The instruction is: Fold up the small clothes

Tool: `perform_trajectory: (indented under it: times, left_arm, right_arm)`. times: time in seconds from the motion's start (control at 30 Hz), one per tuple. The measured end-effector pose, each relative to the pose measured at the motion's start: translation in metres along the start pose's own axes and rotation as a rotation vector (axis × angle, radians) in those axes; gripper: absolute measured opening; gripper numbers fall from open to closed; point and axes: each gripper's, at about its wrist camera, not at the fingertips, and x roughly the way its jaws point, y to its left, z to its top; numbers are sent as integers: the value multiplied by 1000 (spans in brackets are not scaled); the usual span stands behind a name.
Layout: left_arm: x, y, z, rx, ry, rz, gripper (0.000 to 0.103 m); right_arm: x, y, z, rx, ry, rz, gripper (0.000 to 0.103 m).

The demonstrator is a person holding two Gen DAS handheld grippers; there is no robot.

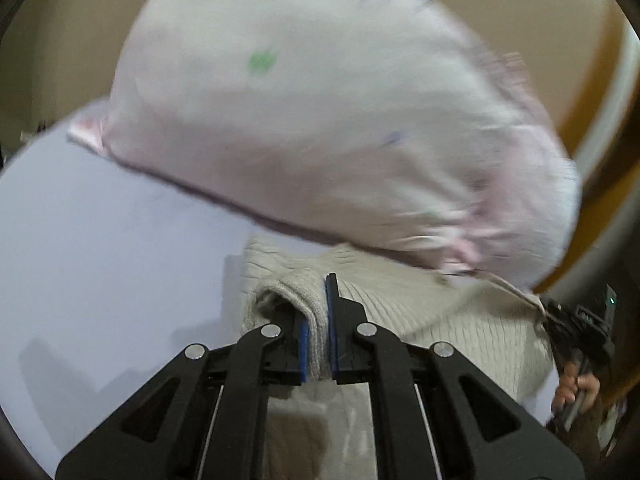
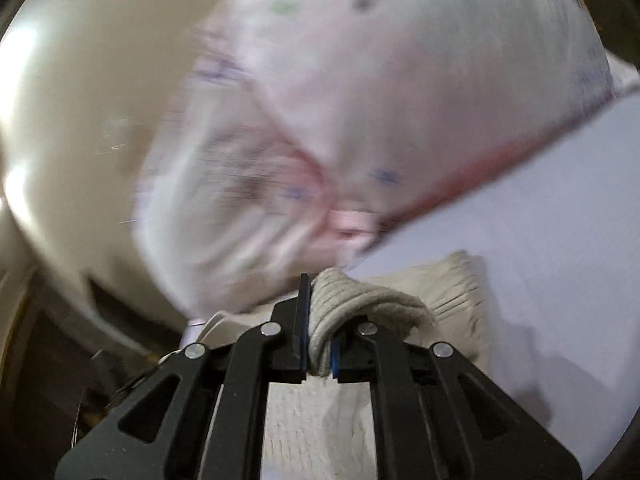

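Note:
A beige ribbed knit garment (image 1: 420, 312) lies on a pale lilac table (image 1: 100, 260). My left gripper (image 1: 318, 344) is shut on a fold of its edge. My right gripper (image 2: 320, 336) is shut on another bunched fold of the same knit (image 2: 360, 300); it also shows at the right edge of the left wrist view (image 1: 576, 328) with the person's hand. The knit hangs between the two grippers, with part of it spread on the table (image 2: 560, 240).
A large white and pink cloth with small coloured marks (image 1: 320, 120) lies beyond the knit, blurred; it also fills the right wrist view (image 2: 340, 100). A curved cream and brown edge (image 1: 612, 120) runs at the right.

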Motion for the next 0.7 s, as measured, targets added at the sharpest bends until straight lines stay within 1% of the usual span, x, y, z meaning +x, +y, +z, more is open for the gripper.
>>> perform_trajectory:
  times: [0.07, 0.13, 0.17, 0.2, 0.23, 0.27, 0.3, 0.33, 0.37, 0.43, 0.47, 0.53, 0.6, 0.67, 0.7]
  left_arm:
    - [17, 7, -1, -38, 35, 14, 7]
    - [21, 13, -2, -57, 47, 2, 7]
    - [17, 17, -3, -65, 52, -18, 9]
    - [14, 18, -2, -70, 53, -30, 12]
    - [9, 20, -2, -72, 51, -43, 21]
    - [-4, 21, -2, -68, 34, -48, 44]
    - [-12, 21, -1, -62, 16, -47, 59]
    - [-23, 22, -2, -55, -8, -41, 85]
    - [-30, 22, -3, -46, -23, -34, 89]
    - [-34, 24, -9, -33, 9, -52, 89]
    - [-32, 28, -15, -41, 54, -67, 89]
    - [-24, 31, -22, -45, 116, -71, 87]
    - [-14, 35, -31, -48, 172, -67, 82]
    - [-2, 37, -38, -73, 218, -80, 73]
    - [-3, 37, -40, -77, 185, -88, 70]
  right_arm:
    - [18, -8, 1, 20, 15, -45, 8]
    - [34, -14, 7, 52, 34, -68, 8]
    - [40, -14, 9, 66, 49, -82, 13]
    - [43, -17, 11, 79, 64, -91, 20]
    - [42, -16, 12, 89, 66, -96, 27]
    - [37, -15, 12, 83, 31, -118, 57]
    - [29, -15, 12, 65, -21, -147, 92]
    - [18, -12, 11, 39, -81, -163, 98]
    - [8, -5, 8, -1, -133, -167, 99]
    - [0, -1, 7, -38, -141, -154, 99]
    - [-3, 1, 5, -40, -135, -146, 99]
    - [-6, 3, 0, -45, -111, -119, 99]
    - [-4, 10, -7, -56, -77, -97, 99]
    - [-1, 15, -12, -66, -53, -80, 99]
    - [-1, 17, -14, -71, -42, -70, 99]
